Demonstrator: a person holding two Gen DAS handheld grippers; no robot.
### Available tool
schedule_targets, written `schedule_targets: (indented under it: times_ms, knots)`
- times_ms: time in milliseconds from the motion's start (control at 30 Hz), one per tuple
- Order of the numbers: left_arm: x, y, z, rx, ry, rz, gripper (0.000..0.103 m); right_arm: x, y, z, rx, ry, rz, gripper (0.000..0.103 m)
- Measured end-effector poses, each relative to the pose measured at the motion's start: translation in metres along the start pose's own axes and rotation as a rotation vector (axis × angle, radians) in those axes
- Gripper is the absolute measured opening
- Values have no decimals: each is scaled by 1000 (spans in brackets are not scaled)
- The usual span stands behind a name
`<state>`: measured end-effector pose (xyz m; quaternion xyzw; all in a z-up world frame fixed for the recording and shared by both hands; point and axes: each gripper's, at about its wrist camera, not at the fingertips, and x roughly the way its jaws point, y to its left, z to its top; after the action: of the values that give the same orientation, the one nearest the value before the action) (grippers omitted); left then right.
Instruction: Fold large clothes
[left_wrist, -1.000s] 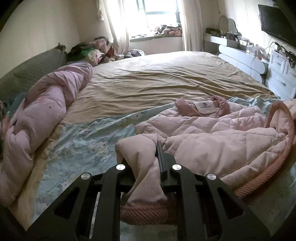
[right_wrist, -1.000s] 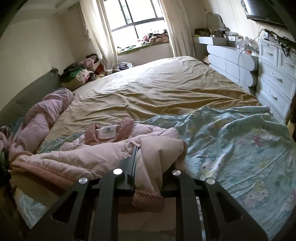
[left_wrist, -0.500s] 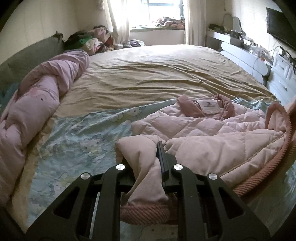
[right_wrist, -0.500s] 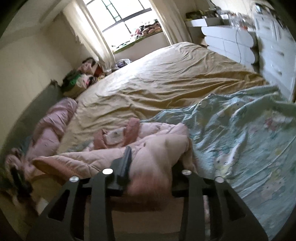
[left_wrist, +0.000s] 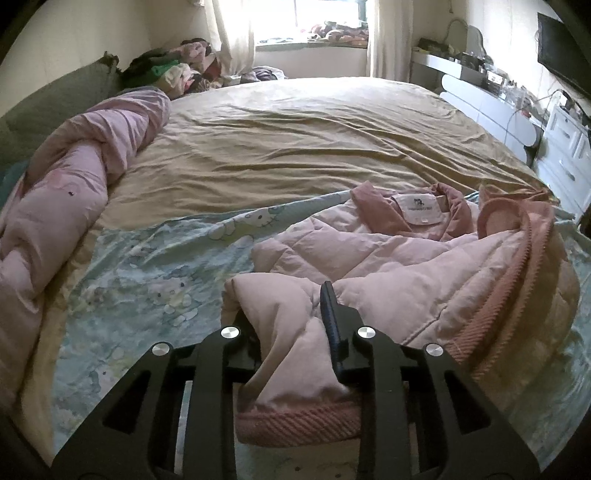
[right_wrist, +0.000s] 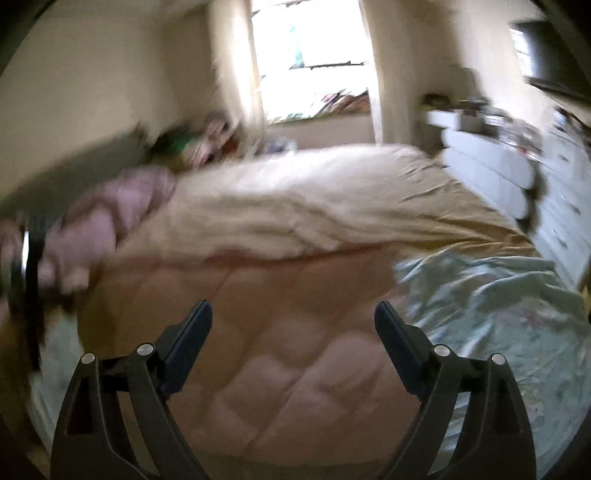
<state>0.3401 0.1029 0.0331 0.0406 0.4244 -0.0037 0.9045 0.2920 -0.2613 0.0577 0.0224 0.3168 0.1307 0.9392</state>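
A pink quilted jacket (left_wrist: 406, 266) lies crumpled on the bed, collar label (left_wrist: 417, 210) facing up. My left gripper (left_wrist: 284, 306) is shut on one sleeve, whose ribbed cuff (left_wrist: 295, 421) hangs between the fingers; its jaws are opening, and the left finger is hidden behind the fabric. In the blurred right wrist view my right gripper (right_wrist: 293, 306) hangs over the jacket (right_wrist: 277, 387). Its jaws are wide and still opening, with nothing pressed between them.
A rolled pink duvet (left_wrist: 74, 177) runs along the left side of the bed. The jacket rests on a pale blue patterned sheet (left_wrist: 147, 277) over a tan sheet (left_wrist: 314, 140). White drawers (left_wrist: 561, 155) stand at the right, and a clothes pile (left_wrist: 173, 70) sits at the back left.
My right gripper has let go of the sleeve it held, opened wide and swung quickly over the jacket. My left gripper still has its sleeve, with its fingers slightly further apart.
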Motion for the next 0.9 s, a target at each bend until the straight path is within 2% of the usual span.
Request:
schedule_targets:
  times_ms: [100, 233, 300, 367, 433, 500, 567, 700, 733, 800, 833, 867, 900]
  knots:
    - [2, -3, 0, 15, -5, 10, 19, 42, 32, -22, -64, 113, 37, 89]
    - [2, 0, 2, -6, -8, -10, 20, 80, 64, -43, -61, 210, 100, 89]
    - [-1, 0, 3, -12, -15, -29, 24, 98, 77, -50, -68, 260, 102, 89]
    - [-3, 2, 6, -27, -15, -79, 37, 116, 83, -56, -64, 291, 81, 95]
    - [-6, 4, 8, -45, -27, -127, 52, 129, 84, -57, -50, 305, 65, 97]
    - [-9, 4, 10, -50, -38, -139, 53, 139, 81, -59, -11, 300, 58, 98]
    - [-13, 3, 11, -56, -47, -155, 62, 144, 78, -57, 13, 291, 57, 98]
    - [-28, 8, 15, -87, -94, -206, 69, 149, 73, -52, 44, 288, 54, 98]
    - [-31, 8, 15, -91, -100, -206, 69, 150, 72, -50, 51, 289, 49, 98]
    - [-42, 11, 17, -98, -148, -189, 76, 153, 71, -47, 53, 289, 47, 98]
    - [-48, 12, 18, -95, -175, -167, 87, 151, 67, -47, 54, 288, 46, 98]
    - [-57, 13, 19, -83, -219, -130, 91, 153, 70, -47, 54, 288, 44, 98]
    - [-65, 13, 21, -66, -250, -99, 91, 153, 72, -46, 56, 286, 44, 98]
